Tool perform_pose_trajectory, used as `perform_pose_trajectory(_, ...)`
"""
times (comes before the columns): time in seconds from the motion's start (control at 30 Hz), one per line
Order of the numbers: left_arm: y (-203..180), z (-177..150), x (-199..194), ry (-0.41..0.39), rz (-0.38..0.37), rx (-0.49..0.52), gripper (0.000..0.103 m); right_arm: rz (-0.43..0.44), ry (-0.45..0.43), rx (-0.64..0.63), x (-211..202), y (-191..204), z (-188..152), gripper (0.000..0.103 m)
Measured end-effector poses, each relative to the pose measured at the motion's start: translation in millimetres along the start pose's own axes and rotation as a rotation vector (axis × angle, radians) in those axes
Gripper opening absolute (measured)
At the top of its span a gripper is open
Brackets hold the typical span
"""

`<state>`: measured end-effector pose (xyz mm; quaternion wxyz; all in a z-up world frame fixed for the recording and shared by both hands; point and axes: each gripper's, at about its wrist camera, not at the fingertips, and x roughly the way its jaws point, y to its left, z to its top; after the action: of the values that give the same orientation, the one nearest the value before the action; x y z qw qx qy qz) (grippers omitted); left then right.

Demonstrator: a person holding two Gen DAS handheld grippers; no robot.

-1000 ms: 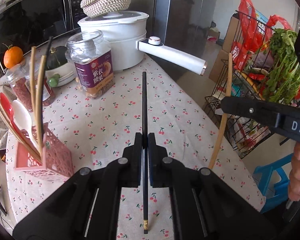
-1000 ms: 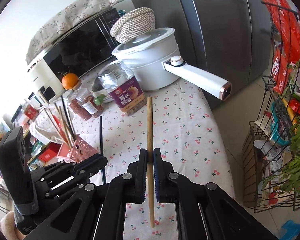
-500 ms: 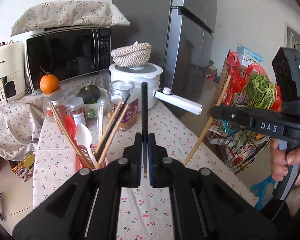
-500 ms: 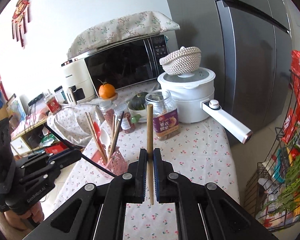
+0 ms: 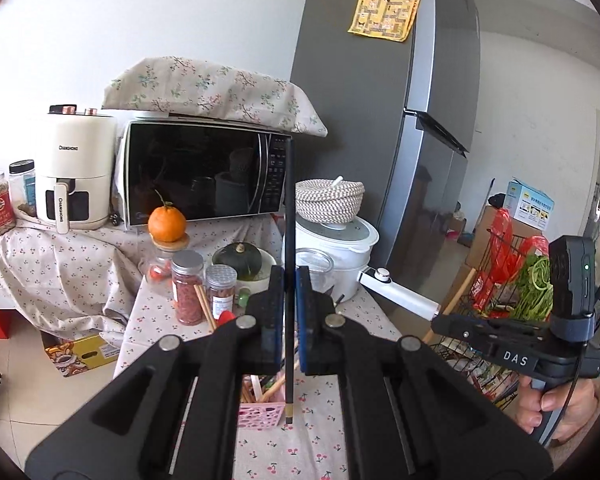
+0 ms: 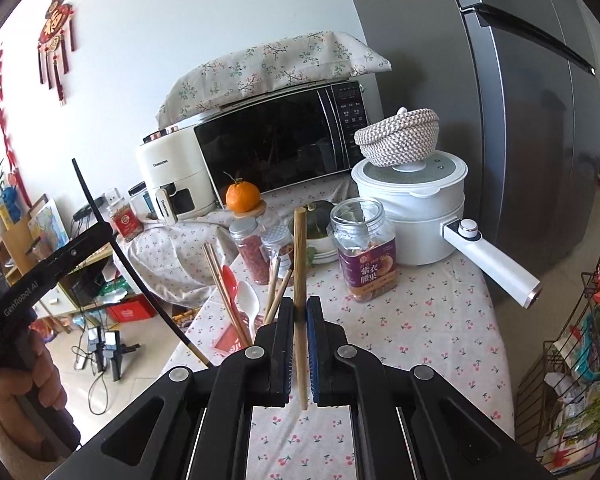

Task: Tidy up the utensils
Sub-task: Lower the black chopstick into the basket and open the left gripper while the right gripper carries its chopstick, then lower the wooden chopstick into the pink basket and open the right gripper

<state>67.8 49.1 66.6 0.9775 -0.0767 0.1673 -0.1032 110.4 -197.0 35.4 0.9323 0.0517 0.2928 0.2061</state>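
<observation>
Left gripper (image 5: 289, 316): fingers clamped on a thin black chopstick (image 5: 289, 240), held upright above the surface.
Black chopstick: its lower tip hangs just over the pink perforated plastic utensil holder (image 5: 259, 412); in the right wrist view it shows as a dark slanted rod (image 6: 131, 268) at the left.
Right gripper (image 6: 300, 344): fingers closed on a light wooden chopstick (image 6: 300, 280), also upright and lifted off the surface.
Wooden chopstick: in the left wrist view, only a short stretch (image 5: 456, 300) shows beyond the right gripper's black body.
Utensil holder contents: wooden chopsticks (image 6: 223, 292), a red spoon (image 6: 231, 280) and a white spoon (image 6: 248, 304) standing in it.
Surface (image 6: 420, 336): cloth with a cherry print, carrying a clear jar with purple label (image 6: 364, 252) and a white electric pot with long handle (image 6: 416, 208).
</observation>
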Motion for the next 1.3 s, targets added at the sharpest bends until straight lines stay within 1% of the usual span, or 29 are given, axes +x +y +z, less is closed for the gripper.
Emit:
perform_pose_trajectory(0.13, 9.0, -5.0, 13.5, -0.013, 0.059, 0.011, 0.006, 0.004, 0.002, 0.004, 4.9, 2.3, -0.2, 0.006)
perform_pose_trajectory(0.37, 23.5, -20.0, 46.4, 0.019, 0.123, 0.015, 0.006, 0.012, 0.007, 0.009, 12.5, 6.8, -0.2, 0.006)
perform_pose_trajectory(0.53, 26.1, -31.7, 70.6, 0.101, 0.142, 0.036, 0.006, 0.016, -0.006, 0.017, 14.0, 8.0, 1.1, 0.006)
perform_pose_trajectory(0.63, 26.9, -39.6, 83.2, 0.163, 0.13, 0.033, 0.006, 0.025, -0.023, 0.022, 14.1, 9.7, 3.5, 0.006)
perform_pose_trajectory(0.7, 27.7, -42.8, 86.8, 0.191, 0.122, 0.022, 0.013, 0.036, -0.034, 0.028, 14.1, 11.4, 5.5, 0.006)
perform_pose_trajectory(0.77, 28.1, -42.8, 85.1, 0.205, 0.119, 0.008, 0.036, 0.054, -0.05, 0.044, 13.4, 12.0, 8.3, 0.006)
perform_pose_trajectory(0.83, 29.0, -41.5, 80.0, 0.211, 0.114, -0.01, 0.049, 0.069, -0.073, 0.06, 11.2, 13.0, 12.5, 0.006)
perform_pose_trajectory(0.9, 31.0, -42.1, 77.3, 0.238, 0.108, -0.027, 0.056, 0.083, -0.101, 0.077, 9.0, 13.7, 16.6, 0.006)
perform_pose_trajectory(0.97, 34.8, -45.6, 74.8, 0.276, 0.115, -0.045, 0.066, 0.099, -0.128, 0.092, 7.7, 14.8, 20.2, 0.006)
perform_pose_trajectory(1.07, 42.9, -53.3, 71.7, 0.335, 0.132, -0.064, 0.073, 0.122, -0.162, 0.115, 7.5, 16.0, 24.1, 0.006)
perform_pose_trajectory(1.17, 52.2, -60.4, 67.4, 0.38, 0.138, -0.081, 0.078, 0.13, -0.187, 0.117, 12.9, 21.0, 25.4, 0.006)
perform_pose_trajectory(1.23, 57.5, -65.4, 64.9, 0.408, 0.141, -0.079, 0.08, 0.146, -0.178, 0.122, 23.4, 24.5, 24.1, 0.006)
perform_pose_trajectory(1.3, 62.6, -69.1, 62.8, 0.425, 0.148, -0.075, 0.08, 0.152, -0.162, 0.127, 38.1, 29.2, 20.4, 0.006)
